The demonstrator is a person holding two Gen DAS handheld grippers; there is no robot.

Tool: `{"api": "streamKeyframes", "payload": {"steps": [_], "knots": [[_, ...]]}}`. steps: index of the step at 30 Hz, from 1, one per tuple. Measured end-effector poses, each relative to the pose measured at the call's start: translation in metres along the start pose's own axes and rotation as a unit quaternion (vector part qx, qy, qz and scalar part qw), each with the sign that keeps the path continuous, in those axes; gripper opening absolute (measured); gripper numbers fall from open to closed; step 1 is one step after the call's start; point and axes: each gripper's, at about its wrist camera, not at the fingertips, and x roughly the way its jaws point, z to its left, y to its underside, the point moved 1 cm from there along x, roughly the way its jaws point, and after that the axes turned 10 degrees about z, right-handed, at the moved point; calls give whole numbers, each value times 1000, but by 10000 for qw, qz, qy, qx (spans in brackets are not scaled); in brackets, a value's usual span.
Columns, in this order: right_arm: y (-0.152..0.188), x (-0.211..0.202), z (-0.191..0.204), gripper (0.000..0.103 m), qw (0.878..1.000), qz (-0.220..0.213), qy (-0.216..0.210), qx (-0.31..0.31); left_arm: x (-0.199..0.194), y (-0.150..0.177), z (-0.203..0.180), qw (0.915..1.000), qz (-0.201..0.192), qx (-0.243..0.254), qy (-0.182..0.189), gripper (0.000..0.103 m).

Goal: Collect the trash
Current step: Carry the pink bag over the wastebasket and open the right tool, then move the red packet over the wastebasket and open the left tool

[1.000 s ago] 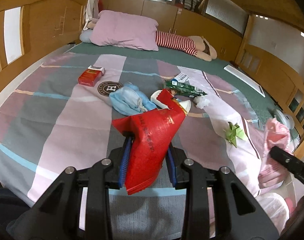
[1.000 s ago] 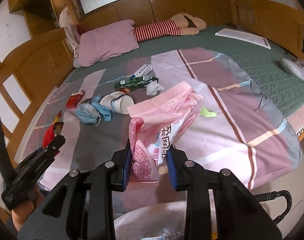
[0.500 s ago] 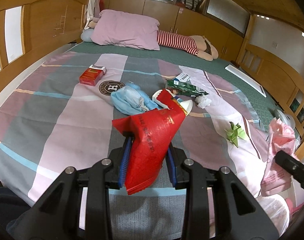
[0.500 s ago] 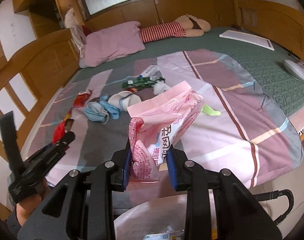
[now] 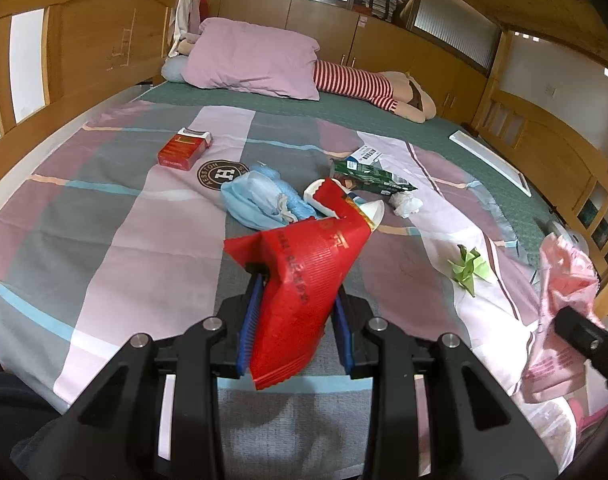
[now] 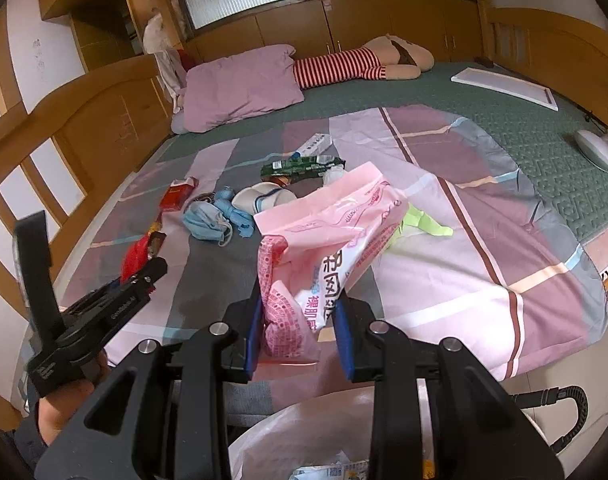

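Observation:
My left gripper [image 5: 295, 292] is shut on a red ribbed wrapper [image 5: 304, 272], held above the near edge of the bed. My right gripper [image 6: 299, 304] is shut on a crumpled pink packet [image 6: 328, 232] with printed text. The pink packet [image 5: 560, 304] also shows at the right in the left wrist view. Below the right gripper lies an open white trash bag [image 6: 304, 432] with scraps inside. On the quilt lie a red cigarette box [image 5: 183, 148], blue face masks [image 5: 259, 200], a white paper cup [image 6: 263, 198], a green wrapper [image 5: 368, 176], a white tissue wad [image 5: 404, 204] and green paper [image 5: 468, 268].
A striped quilt [image 5: 103, 220] covers the near half of a bed with wooden rails [image 5: 63, 40]. A purple pillow [image 5: 255, 60] and a striped plush toy [image 5: 368, 84] lie at the far end. A white board [image 6: 504, 84] and a white device [image 6: 600, 148] rest on the green mattress.
The right gripper with the pink packet has shifted slightly back over the trash bag, more of which shows now. The left gripper has held still with the red wrapper.

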Motion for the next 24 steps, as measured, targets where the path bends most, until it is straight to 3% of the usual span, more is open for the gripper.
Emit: {"api": "streamKeyframes", "payload": {"steps": [3, 7, 12, 14, 16, 19, 21, 24], "knots": [[-1, -18, -4, 32, 9998, -85, -48, -154, 0, 1, -2, 9998, 21, -1, 203, 33], [11, -38, -13, 32, 9985, 142, -13, -524, -4, 4, -9, 9978, 20, 161, 639, 33], [46, -41, -30, 32, 9881, 992, 447, -1087, -9, 10, -28, 9905, 40, 592, 1242, 33], [66, -28, -35, 41, 9754, 1695, 466, -1327, -9, 12, -35, 9874, 95, 716, 1410, 33], [83, -19, -34, 72, 9629, 2073, 536, -1643, -8, 14, -40, 9840, 155, 790, 1592, 33], [85, -24, -33, 82, 9643, 1811, 724, -1790, -6, 16, -44, 9809, 222, 837, 1739, 33], [71, -32, -39, 82, 9747, 1560, 581, -1490, -5, 16, -44, 9798, 268, 847, 1792, 33], [47, -47, -57, 86, 9898, 999, 655, -770, -6, 18, -48, 9711, 345, 942, 2166, 33]]}}
